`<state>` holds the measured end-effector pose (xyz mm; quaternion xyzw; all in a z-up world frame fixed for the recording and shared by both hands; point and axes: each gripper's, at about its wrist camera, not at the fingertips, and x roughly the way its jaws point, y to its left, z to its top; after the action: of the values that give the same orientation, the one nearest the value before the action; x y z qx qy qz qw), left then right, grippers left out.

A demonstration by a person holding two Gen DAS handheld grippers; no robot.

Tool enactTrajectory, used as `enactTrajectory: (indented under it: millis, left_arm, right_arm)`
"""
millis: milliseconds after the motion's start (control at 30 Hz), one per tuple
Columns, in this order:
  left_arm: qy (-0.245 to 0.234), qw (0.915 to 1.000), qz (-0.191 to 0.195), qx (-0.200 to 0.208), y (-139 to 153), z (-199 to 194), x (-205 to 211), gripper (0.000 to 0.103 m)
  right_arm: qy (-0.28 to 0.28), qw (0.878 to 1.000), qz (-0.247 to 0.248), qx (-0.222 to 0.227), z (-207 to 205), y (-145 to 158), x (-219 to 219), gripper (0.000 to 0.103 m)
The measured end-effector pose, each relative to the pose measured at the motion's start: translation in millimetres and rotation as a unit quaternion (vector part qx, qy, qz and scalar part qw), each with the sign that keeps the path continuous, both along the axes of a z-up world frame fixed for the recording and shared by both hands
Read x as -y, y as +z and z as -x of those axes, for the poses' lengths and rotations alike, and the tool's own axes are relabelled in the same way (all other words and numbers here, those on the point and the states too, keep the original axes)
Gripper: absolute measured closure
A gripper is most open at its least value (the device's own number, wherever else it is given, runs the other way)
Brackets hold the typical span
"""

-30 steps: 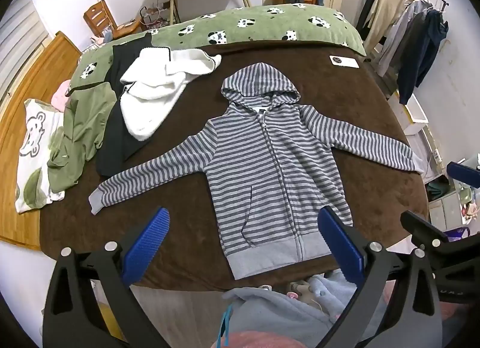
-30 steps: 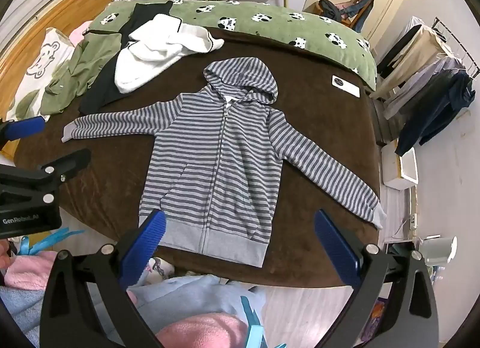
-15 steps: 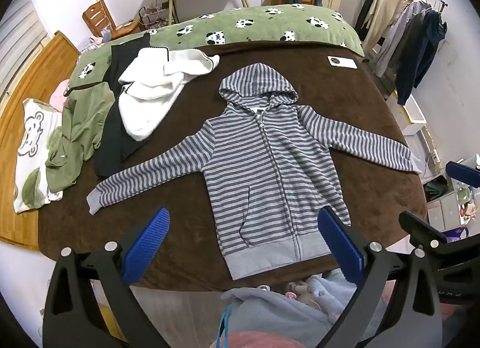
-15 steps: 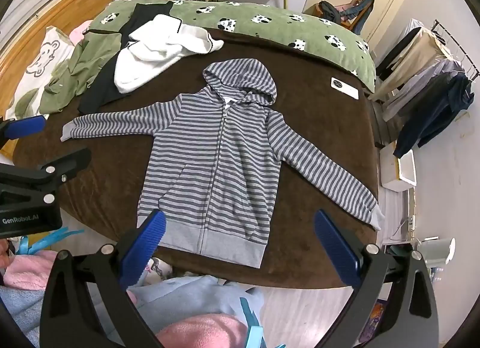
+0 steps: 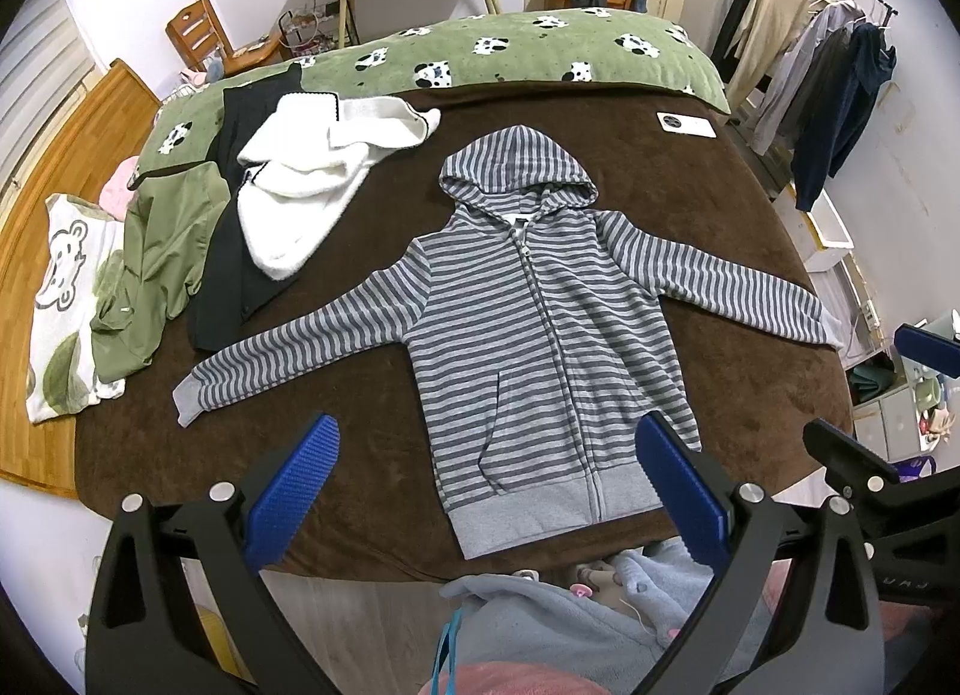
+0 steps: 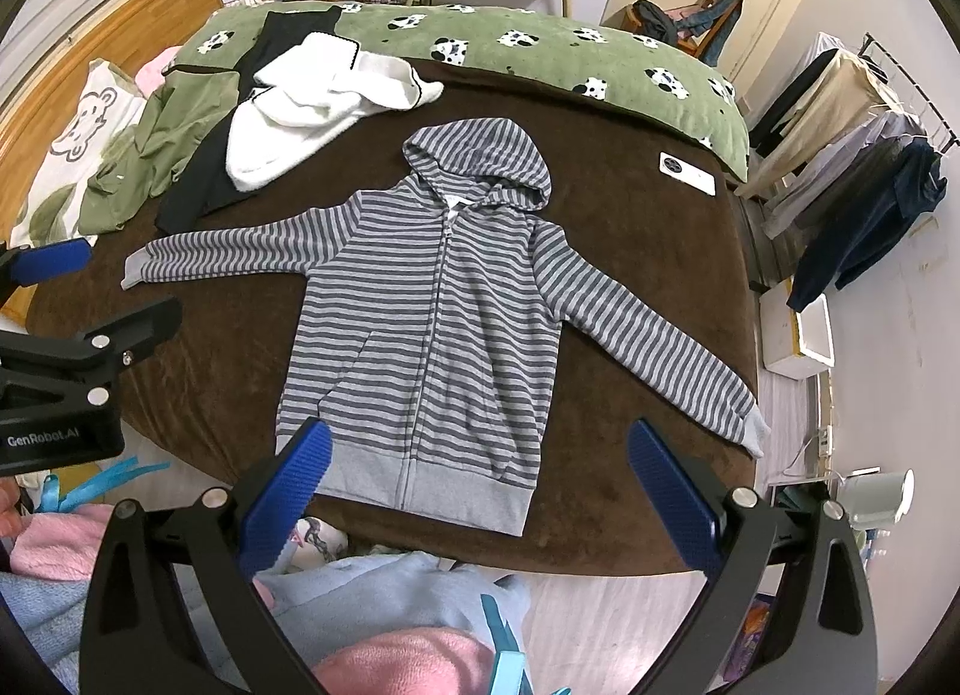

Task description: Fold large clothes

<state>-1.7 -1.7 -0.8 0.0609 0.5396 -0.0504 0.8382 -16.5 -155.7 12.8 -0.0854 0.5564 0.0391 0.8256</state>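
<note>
A grey striped zip hoodie (image 5: pixel 540 323) (image 6: pixel 432 311) lies flat and face up on the brown bedspread (image 5: pixel 660 185) (image 6: pixel 630 227), both sleeves spread out and the hood pointing away. My left gripper (image 5: pixel 489 485) hangs open above the near bed edge, over the hoodie's hem, holding nothing. My right gripper (image 6: pixel 480 485) is open too, above the hem, empty. Each gripper shows at the side of the other's view. A person's light blue and pink clothing fills the bottom of both views.
A white fleece garment (image 5: pixel 312 167), a black garment (image 5: pixel 228 275) and a green jacket (image 5: pixel 156 257) lie at the bed's left. A green panda blanket (image 5: pixel 510 47) runs along the far side. A white card (image 5: pixel 684 124) lies far right. A clothes rack (image 5: pixel 828 65) stands right.
Both views have shifted slightly, so the hoodie sits a little further off in the frames. The hoodie itself has not moved and both grippers stay open.
</note>
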Motion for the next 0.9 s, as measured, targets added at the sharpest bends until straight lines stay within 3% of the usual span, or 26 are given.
enactTrajectory:
  millis: [900]
  left_arm:
    - [-0.008,0.9999,-0.003,-0.010,-10.6,-17.2,3.7,0.006]
  right_arm:
    - [-0.005,1.000,-0.005,-0.010,-15.0,-9.1,8.0,0.006]
